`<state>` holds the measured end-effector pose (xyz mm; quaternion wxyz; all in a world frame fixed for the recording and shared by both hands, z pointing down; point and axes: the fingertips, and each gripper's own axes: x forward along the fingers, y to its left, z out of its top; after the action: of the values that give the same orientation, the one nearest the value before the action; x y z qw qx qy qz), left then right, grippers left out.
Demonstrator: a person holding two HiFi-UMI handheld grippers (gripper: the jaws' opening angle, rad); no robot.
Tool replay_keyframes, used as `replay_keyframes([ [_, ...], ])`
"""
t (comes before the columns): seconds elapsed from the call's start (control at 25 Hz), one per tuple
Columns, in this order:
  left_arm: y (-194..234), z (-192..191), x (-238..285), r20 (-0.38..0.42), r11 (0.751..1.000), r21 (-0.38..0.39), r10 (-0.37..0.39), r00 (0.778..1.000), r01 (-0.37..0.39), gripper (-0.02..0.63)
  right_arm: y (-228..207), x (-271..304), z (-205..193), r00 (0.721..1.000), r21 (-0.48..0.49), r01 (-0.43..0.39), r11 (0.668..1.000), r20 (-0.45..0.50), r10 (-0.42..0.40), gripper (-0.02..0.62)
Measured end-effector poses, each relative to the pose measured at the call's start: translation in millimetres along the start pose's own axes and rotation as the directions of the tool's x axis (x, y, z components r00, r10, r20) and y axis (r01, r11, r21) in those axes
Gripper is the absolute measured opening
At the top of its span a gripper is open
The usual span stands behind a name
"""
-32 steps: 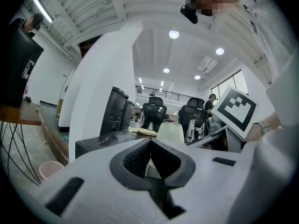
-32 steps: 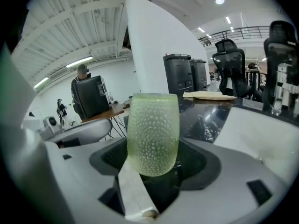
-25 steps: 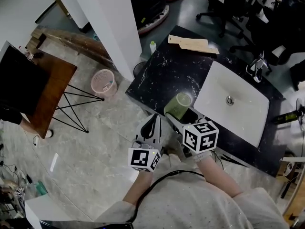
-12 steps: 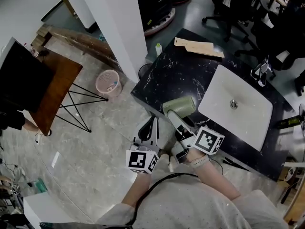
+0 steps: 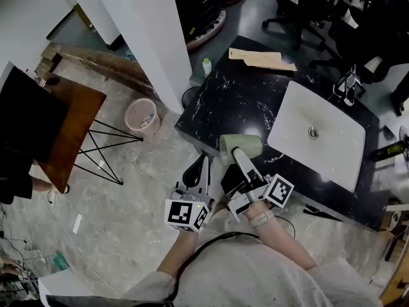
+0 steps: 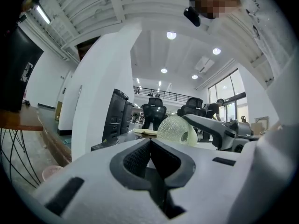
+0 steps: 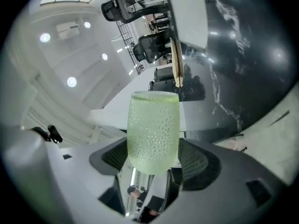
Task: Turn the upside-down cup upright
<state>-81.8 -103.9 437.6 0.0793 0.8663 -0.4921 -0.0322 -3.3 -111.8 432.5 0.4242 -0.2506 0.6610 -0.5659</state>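
1. The pale green, dimpled, see-through cup [image 5: 241, 144] hangs over the near edge of the black, white-veined stone counter [image 5: 236, 101]. The counter is the largest thing here, and we judge it to be where the cup must end up standing.
2. The white rectangular sink [image 5: 332, 152] is set into that counter, well apart from the cup. As far as we can see, it plays no part in the job.
3. The right gripper [image 5: 240, 156] has its jaws spread wide and clamped on the cup. In the right gripper view we see the pads pressing one end of it from both sides, and the cup sticks straight out ahead of them.
4. The left gripper [image 5: 205, 162] waits just beside the right one, off the counter's edge and over the floor. Its jaws are pressed together with nothing between them.
5. The cup itself lies on its side, roughly level, neither mouth-down nor upright. We cannot tell for certain which end is the mouth. We judge the pick-up done and the turn about half made. What is left is to finish the roll until the mouth faces up, lower the cup onto the counter and let go.
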Motion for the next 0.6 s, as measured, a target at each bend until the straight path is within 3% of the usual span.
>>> replay_keyframes([
  [0.2,-5.4,-1.2,-1.7,-0.008,0.999,0.015,-0.035,0.999,0.035,0.008,4.0,-1.3,-4.4,0.985,0.168,-0.175,0.97,0.043,0.17,0.337],
  [0.4,-3.7,-4.2,-7.1,-0.027,0.998,0.028,-0.047,0.999,0.048,0.008,6.1,-0.4,-5.2,0.946,0.32,-0.324,0.891,0.127,0.298,0.337],
  [0.6,5.4,-2.2,-13.0,-0.042,0.998,0.053,-0.042,0.998,0.044,0.008,2.5,-2.0,-1.7,0.899,0.381,-0.437,0.815,0.214,0.382,0.337],
])
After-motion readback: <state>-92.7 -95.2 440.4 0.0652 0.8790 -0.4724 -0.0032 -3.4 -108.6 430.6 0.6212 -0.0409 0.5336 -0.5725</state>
